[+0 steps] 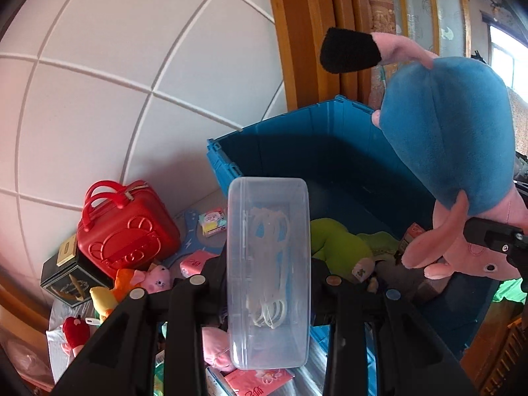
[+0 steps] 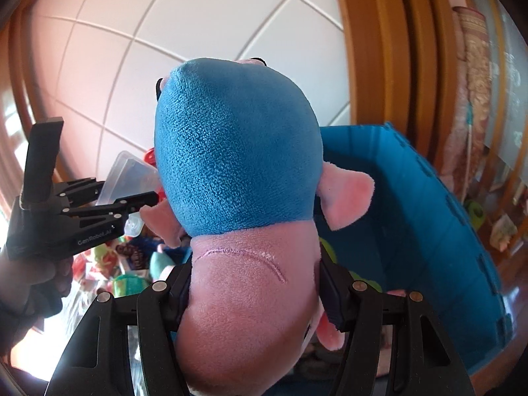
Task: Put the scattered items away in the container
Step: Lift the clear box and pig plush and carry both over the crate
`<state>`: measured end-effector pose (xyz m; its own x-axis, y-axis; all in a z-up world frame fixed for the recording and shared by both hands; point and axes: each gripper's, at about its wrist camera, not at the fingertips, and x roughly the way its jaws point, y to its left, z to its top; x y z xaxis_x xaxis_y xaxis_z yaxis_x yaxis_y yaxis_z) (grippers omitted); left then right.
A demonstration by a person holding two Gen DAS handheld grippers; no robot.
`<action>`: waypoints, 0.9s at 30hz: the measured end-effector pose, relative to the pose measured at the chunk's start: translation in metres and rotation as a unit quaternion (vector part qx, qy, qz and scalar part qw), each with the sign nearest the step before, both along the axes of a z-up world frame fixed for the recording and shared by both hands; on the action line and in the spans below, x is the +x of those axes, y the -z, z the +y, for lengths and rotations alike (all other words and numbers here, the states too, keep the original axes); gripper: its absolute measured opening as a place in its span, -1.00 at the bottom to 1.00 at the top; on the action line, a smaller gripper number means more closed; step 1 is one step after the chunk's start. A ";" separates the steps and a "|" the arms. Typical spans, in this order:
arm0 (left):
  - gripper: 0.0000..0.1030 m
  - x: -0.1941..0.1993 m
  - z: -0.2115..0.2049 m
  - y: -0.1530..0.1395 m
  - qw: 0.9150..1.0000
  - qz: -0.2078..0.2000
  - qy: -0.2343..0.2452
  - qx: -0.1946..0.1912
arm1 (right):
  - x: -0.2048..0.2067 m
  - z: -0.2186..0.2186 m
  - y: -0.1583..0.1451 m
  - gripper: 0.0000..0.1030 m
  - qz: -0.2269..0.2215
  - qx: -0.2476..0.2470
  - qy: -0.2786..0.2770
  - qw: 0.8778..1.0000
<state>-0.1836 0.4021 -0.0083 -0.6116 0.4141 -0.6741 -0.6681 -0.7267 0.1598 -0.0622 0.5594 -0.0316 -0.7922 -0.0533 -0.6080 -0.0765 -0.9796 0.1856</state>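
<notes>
My left gripper [image 1: 267,264] is shut on a clear plastic box [image 1: 269,274] with white looped items inside, held upright in front of the blue container [image 1: 297,138]. My right gripper [image 2: 254,280] is shut on the pink head of a plush pig [image 2: 237,151] with a blue body, which hangs over the blue container [image 2: 412,198]. In the left wrist view the plush pig [image 1: 445,138] hangs above the container's right side. A green plush [image 1: 340,247] lies inside. The right wrist view shows the left gripper [image 2: 138,198] with the clear box [image 2: 128,171] at left.
A red toy suitcase [image 1: 128,231], a black tin [image 1: 66,274], small plush toys [image 1: 155,277] and pink packets [image 1: 257,379] lie scattered left of the container. A white panelled wall [image 1: 132,66] and a wooden door frame [image 1: 297,33] stand behind it.
</notes>
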 end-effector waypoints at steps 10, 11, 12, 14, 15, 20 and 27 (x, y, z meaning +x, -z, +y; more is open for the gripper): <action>-0.37 0.015 0.072 -0.003 0.998 0.000 0.057 -0.004 | 0.013 0.050 0.016 0.19 -0.015 -0.005 0.056 0.998; -0.37 0.016 0.077 -0.003 0.998 -0.001 0.062 -0.004 | 0.014 0.054 0.018 0.19 -0.017 -0.005 0.060 0.998; -0.37 0.017 0.083 -0.002 0.998 -0.002 0.066 -0.004 | 0.015 0.058 0.020 0.19 -0.019 -0.007 0.065 0.998; -0.37 0.015 0.090 0.000 0.997 -0.005 0.073 -0.006 | 0.013 0.071 0.027 0.19 -0.022 -0.007 0.074 0.997; -0.37 0.015 0.096 0.002 0.997 -0.006 0.077 -0.008 | 0.012 0.076 0.029 0.19 -0.024 -0.008 0.078 0.997; -0.37 0.016 0.112 0.009 0.996 -0.015 0.088 -0.012 | 0.015 0.090 0.033 0.19 -0.031 -0.008 0.094 0.995; -0.37 0.022 0.125 0.011 0.995 -0.022 0.098 -0.010 | 0.016 0.103 0.035 0.20 -0.037 -0.006 0.107 0.994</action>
<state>-0.1614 0.5273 -0.0196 -0.4905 0.5084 -0.7078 -0.8034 -0.5784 0.1413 -0.0458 0.6628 -0.0669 -0.7397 0.1039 -0.6648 -0.2968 -0.9371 0.1838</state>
